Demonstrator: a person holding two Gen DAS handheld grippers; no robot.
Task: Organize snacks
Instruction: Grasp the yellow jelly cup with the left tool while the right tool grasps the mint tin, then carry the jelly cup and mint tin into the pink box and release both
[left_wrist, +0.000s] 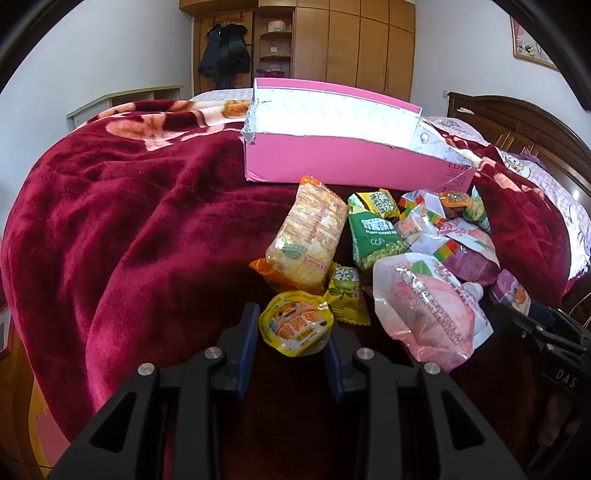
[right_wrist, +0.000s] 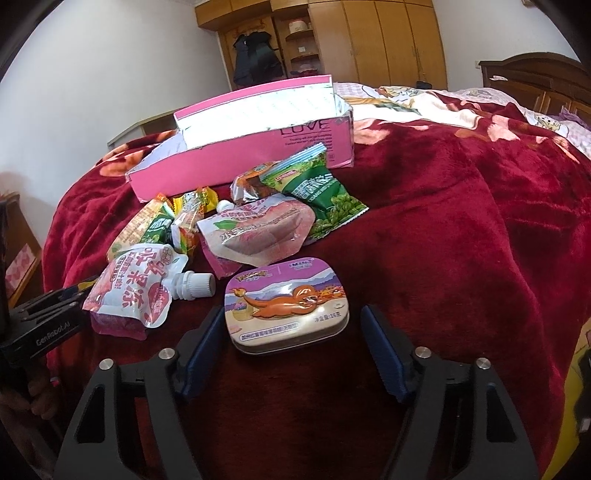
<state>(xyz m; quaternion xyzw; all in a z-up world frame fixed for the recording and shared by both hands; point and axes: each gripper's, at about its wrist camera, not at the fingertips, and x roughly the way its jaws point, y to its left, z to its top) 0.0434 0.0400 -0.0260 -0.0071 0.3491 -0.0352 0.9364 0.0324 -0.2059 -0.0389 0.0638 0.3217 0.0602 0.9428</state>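
On the red blanket, a yellow sealed snack cup (left_wrist: 295, 325) sits between the blue pads of my left gripper (left_wrist: 293, 325); both pads press its sides, so the gripper is shut on it. My right gripper (right_wrist: 291, 314) stands open around a flat rounded tin (right_wrist: 288, 310) with an orange cartoon lid, and a gap shows at each pad. Beyond both lies a loose pile: an orange cracker pack (left_wrist: 310, 236), a green pea bag (left_wrist: 373, 236), and pink jelly pouches (right_wrist: 133, 291). An open pink box (left_wrist: 343, 162) stands behind the pile.
The red blanket (left_wrist: 147, 221) covers a bed that drops away at the left. A dark wooden headboard (left_wrist: 517, 122) is at the right. A wardrobe (left_wrist: 351, 44) stands against the far wall. The blanket right of the tin (right_wrist: 461, 221) carries nothing.
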